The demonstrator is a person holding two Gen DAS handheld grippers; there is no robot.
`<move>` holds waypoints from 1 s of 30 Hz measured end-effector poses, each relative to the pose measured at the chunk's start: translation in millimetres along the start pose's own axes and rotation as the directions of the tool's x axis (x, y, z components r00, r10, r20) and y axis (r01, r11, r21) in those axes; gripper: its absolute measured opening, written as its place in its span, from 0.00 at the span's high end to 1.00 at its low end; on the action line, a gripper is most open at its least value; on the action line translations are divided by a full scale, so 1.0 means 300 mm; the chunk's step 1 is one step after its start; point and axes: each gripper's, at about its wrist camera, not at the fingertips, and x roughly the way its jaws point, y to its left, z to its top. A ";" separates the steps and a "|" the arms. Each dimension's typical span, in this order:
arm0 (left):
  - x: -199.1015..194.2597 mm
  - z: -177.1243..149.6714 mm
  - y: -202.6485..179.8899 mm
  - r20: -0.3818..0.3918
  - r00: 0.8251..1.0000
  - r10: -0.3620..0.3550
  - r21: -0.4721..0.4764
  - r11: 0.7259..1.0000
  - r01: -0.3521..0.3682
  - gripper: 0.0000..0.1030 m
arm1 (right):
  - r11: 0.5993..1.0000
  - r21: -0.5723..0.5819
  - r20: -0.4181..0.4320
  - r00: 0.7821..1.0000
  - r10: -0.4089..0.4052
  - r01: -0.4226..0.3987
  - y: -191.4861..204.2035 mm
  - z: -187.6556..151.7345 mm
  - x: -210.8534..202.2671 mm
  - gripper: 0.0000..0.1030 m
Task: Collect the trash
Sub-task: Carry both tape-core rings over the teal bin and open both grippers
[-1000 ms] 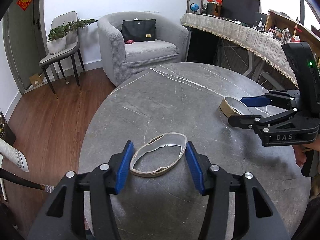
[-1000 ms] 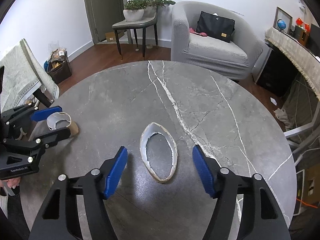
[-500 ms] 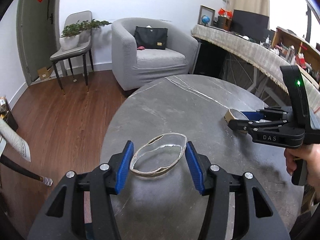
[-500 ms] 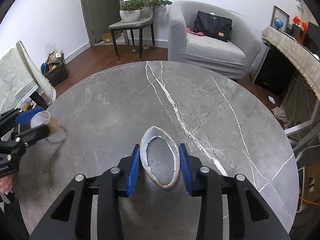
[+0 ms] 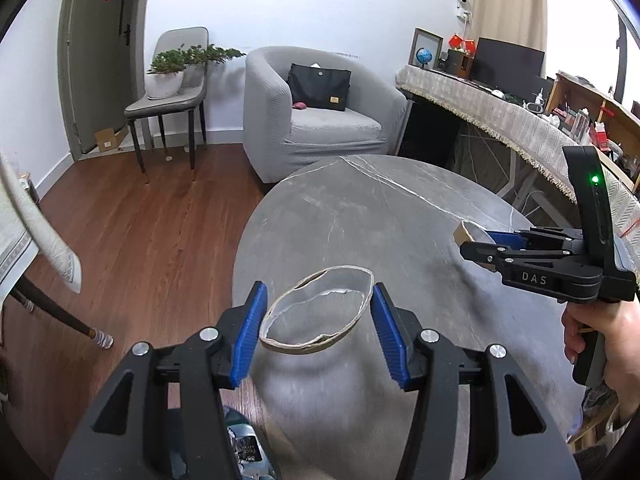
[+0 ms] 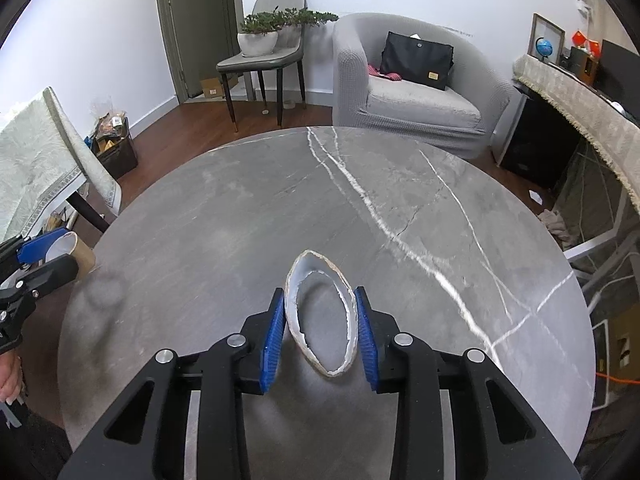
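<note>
My left gripper (image 5: 317,322) is shut on a squashed brown cardboard ring (image 5: 352,322), held above the left edge of the round grey marble table (image 5: 360,216). It shows at the left of the right wrist view (image 6: 44,254), where the ring looks like a short tube (image 6: 82,252). My right gripper (image 6: 320,326) is shut on a second torn ring (image 6: 296,316) with a white inner face, lifted just over the table (image 6: 224,224). In the left wrist view the right gripper (image 5: 480,242) shows at the right with its ring (image 5: 464,233).
A grey armchair (image 6: 408,92) with a black bag stands beyond the table. A chair with a potted plant (image 6: 260,40) is by the door. A cloth-covered counter (image 5: 500,116) runs along the right. A bin with trash (image 5: 244,448) lies below the left gripper.
My right gripper closed on its ring and lifted it. My left gripper carried its ring back and left, off the table's middle toward the edge.
</note>
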 end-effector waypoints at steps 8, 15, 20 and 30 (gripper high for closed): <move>-0.101 -0.114 0.060 -0.006 0.997 0.082 -0.067 0.994 -0.083 0.46 | 0.999 0.001 0.046 0.998 0.045 -0.045 0.107 -0.070 -0.093 0.67; -0.172 -0.256 0.181 -0.056 0.984 0.169 -0.115 0.978 -0.174 0.46 | 0.994 -0.032 0.086 0.990 0.109 -0.107 0.268 -0.139 -0.155 0.67; -0.217 -0.333 0.255 -0.114 0.973 0.198 -0.140 0.967 -0.213 0.46 | 0.985 -0.070 0.102 0.981 0.165 -0.158 0.405 -0.166 -0.184 0.67; -0.217 -0.443 0.394 -0.262 0.937 0.231 -0.162 0.947 -0.279 0.45 | 0.964 -0.137 0.080 0.967 0.242 -0.230 0.596 -0.192 -0.166 0.67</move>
